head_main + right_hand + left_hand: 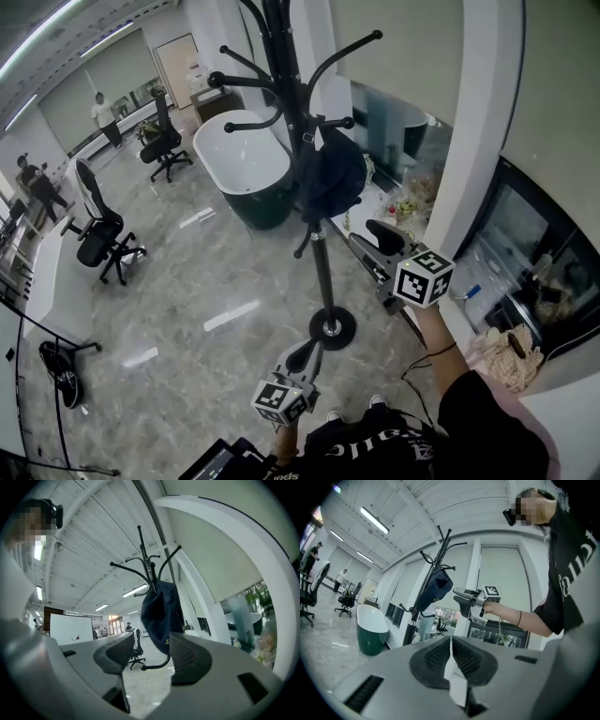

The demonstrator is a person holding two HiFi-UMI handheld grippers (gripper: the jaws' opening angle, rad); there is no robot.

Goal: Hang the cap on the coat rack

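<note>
Cap hung on coat rack; your right gripper wide, empty; left gripper closed; brushing cap could unhook it

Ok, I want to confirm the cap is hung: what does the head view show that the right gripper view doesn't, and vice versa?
Only the head view: the round base of the coat rack on the floor, and both the left gripper and right gripper from outside. Only the right gripper view: a white board in the distance, and a straight look between that gripper's jaws, which stand apart, holding nothing. Both: the dark cap hanging on the rack, clear of the grippers.
</note>
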